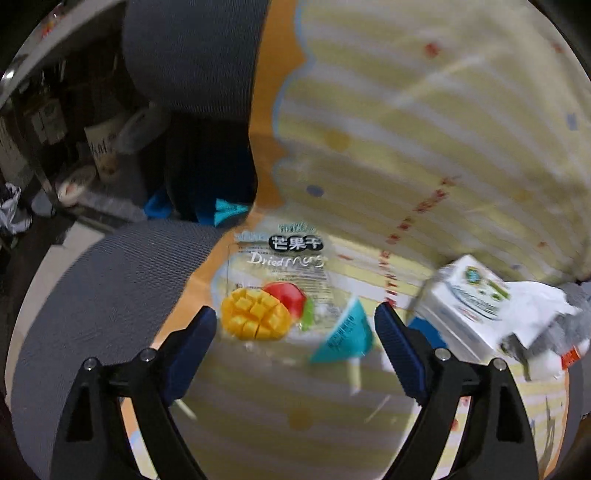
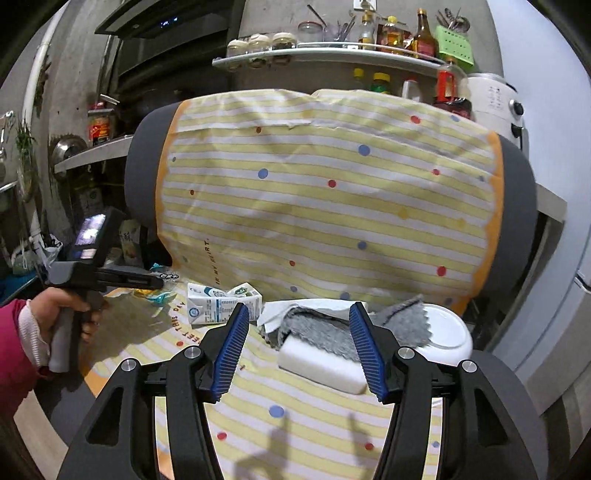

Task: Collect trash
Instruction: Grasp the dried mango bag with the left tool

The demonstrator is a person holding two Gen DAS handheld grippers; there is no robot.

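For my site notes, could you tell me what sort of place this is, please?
Most likely a home kitchen. A shelf holds jars and sauce bottles, and a white rice cooker stands at the right. The work surface itself is a chair draped with a striped cloth.

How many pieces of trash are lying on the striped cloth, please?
3, possibly more hidden: a dried mango wrapper between the left gripper fingers, a crushed milk carton beside it, and crumpled white paper under the grey cloth.
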